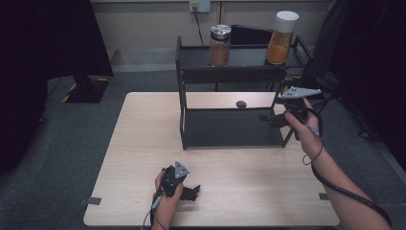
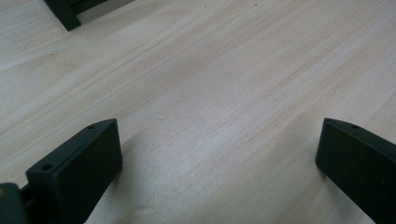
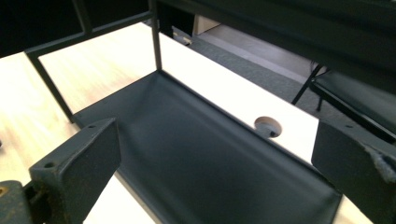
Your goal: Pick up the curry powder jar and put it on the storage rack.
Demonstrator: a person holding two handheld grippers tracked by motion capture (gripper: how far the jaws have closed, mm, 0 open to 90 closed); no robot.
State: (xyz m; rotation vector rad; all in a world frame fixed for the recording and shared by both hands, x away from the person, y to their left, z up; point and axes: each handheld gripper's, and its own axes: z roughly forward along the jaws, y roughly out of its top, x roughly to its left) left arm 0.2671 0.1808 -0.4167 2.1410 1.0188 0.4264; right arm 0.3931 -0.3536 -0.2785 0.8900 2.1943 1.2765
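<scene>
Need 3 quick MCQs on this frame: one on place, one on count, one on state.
1. Where do the jars stand?
A. rack's top shelf
B. rack's bottom shelf
C. table

2. How many jars are there?
A. one
B. two
C. four

3. How is the right gripper?
A. shut on a jar
B. shut, empty
C. open, empty

Key:
1 A, both stand on the top shelf of the rack.
2 B, one with a silver lid, and a white-capped jar.
3 C, the right gripper view shows its fingers wide apart over the bottom shelf.
</scene>
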